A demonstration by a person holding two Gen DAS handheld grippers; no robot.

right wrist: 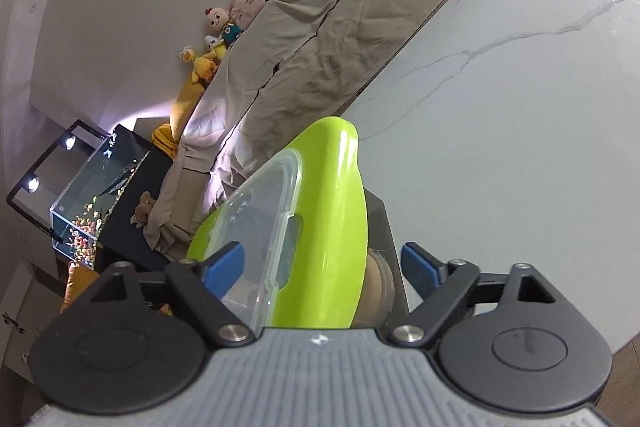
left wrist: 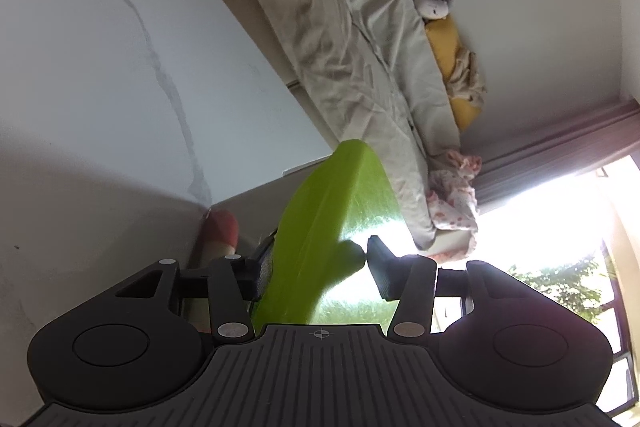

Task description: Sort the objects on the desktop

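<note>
Your left gripper [left wrist: 316, 271] has the green lid [left wrist: 320, 227] filling the gap between its fingers. The white marble table [left wrist: 100, 67] lies bare out to its far edge beside the sofa [left wrist: 340, 47]. In the right view, the lid [right wrist: 328, 227] blocks the middle.

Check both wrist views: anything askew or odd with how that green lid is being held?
The green lid stands on edge off the marble table, not lying flat. The left gripper pinches it; the right gripper straddles it, with a gap showing beside its right finger. A clear inner panel shows on one face. Nothing looks spilled or broken.
</note>
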